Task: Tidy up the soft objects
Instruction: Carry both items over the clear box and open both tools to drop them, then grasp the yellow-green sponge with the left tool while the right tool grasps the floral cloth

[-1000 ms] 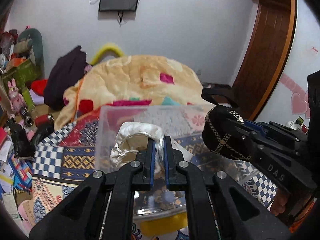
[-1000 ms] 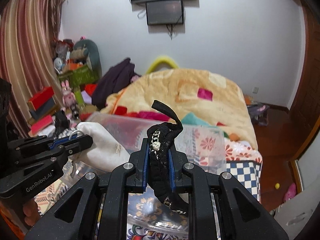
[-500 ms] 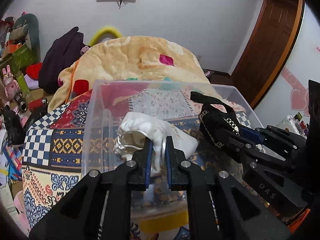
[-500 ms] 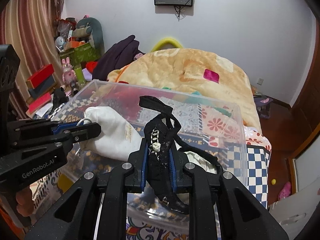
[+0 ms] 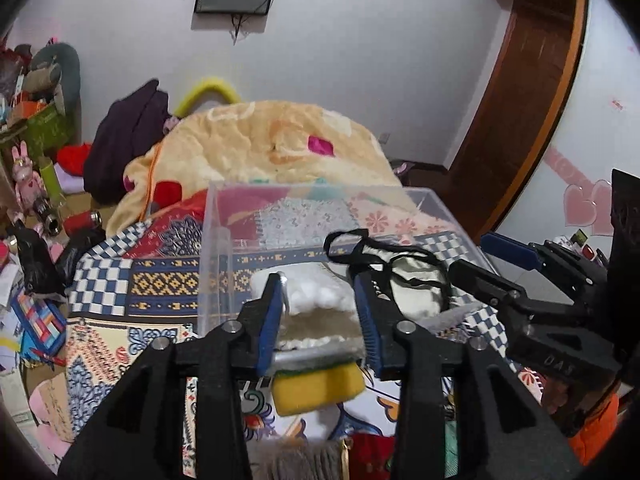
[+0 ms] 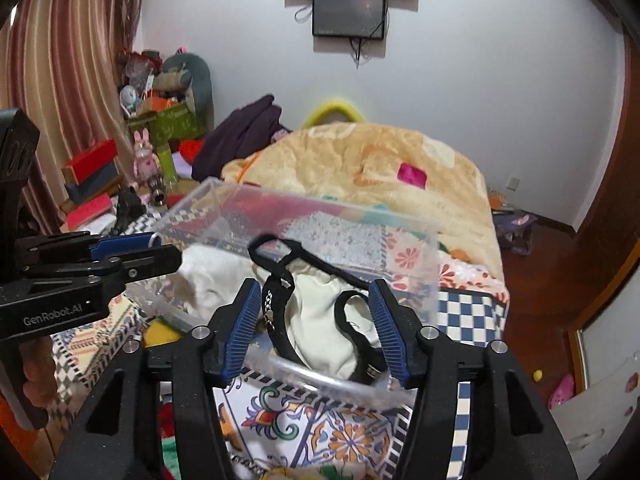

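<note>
A clear plastic bin (image 5: pixel 216 240) (image 6: pixel 416 240) stands on the patterned bedspread. A white cloth pouch (image 5: pixel 316 292) (image 6: pixel 208 272) lies inside it at the left. A black strappy piece with a small chain (image 6: pixel 280 300) (image 5: pixel 376 248) lies in the bin on a cream cloth (image 6: pixel 320 320). My left gripper (image 5: pixel 318 312) is open over the white pouch, holding nothing. My right gripper (image 6: pixel 314 312) is open over the black piece, holding nothing. Each gripper shows in the other's view, left (image 6: pixel 132 256) and right (image 5: pixel 480 264).
A yellow sponge (image 5: pixel 316 388) lies on the bedspread in front of the bin. A peach blanket (image 5: pixel 256 140) is heaped behind it. Toys, boxes and bottles (image 6: pixel 152 148) crowd the left side. A wooden door (image 5: pixel 520 100) is at the right.
Both grippers have opened. The white pouch has dropped from the left one and the black piece from the right one; both now lie in the bin.
</note>
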### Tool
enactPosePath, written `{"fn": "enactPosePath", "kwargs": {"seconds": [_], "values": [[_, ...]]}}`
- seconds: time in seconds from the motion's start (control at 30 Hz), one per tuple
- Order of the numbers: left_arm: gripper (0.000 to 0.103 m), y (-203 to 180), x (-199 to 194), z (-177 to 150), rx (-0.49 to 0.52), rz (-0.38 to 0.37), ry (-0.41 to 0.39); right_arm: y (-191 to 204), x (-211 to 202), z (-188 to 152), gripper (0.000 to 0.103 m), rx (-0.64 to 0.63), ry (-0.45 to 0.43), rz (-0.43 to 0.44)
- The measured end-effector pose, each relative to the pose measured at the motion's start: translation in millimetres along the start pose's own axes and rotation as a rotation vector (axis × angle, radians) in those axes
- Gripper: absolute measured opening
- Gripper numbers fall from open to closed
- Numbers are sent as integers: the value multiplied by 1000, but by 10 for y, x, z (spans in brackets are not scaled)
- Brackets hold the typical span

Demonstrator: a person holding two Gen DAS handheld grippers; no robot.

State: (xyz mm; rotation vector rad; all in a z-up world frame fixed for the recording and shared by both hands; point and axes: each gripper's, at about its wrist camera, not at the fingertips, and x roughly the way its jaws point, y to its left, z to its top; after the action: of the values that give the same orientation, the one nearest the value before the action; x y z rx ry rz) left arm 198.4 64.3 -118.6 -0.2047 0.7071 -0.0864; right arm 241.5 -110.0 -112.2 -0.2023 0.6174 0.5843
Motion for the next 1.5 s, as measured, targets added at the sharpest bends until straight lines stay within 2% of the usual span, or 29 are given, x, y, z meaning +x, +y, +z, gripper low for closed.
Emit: {"fn": "enactPosePath", "kwargs": {"seconds": [0.13,0.23,0.37,0.47,0.8,1.0,1.03,1.07,1.1,1.13,1.2,1.27,1.37,1.5], "values": [[59,-73,-247,-24,36,20,-53,-36,-211,-42,66,13,-61,-15],[65,-110,-381,-72,54,17,-69,-72,-294,-127,71,26,-76,-21],[75,-133,-435,-179,70,31,-65,-107,-326,-282,72,27,-60,-43],[78,-109,-382,-290,76,40,-36,-140,-293,-449,72,27,-18,-59],[78,-28,112,-682,74,59,150,-281,-11,-998,72,73,157,-68],[78,-51,348,-716,63,50,200,-313,-17,-1162,72,102,183,-40],[78,-55,374,-715,57,44,205,-293,-39,-1185,68,106,183,-34],[78,-49,408,-707,49,37,209,-299,-35,-1191,58,109,187,-26],[78,-44,439,-704,37,32,214,-300,-44,-1205,53,111,191,-17],[78,-46,461,-702,28,28,217,-301,-45,-1212,44,111,195,-12],[76,-53,507,-706,12,16,225,-280,-66,-1225,35,97,189,-26],[64,-54,525,-710,7,13,228,-264,-85,-1240,21,93,187,-22],[60,-61,503,-717,15,13,221,-261,-108,-1233,15,97,176,-26],[59,-89,380,-741,44,16,197,-271,-185,-1163,13,95,140,-40]]}}
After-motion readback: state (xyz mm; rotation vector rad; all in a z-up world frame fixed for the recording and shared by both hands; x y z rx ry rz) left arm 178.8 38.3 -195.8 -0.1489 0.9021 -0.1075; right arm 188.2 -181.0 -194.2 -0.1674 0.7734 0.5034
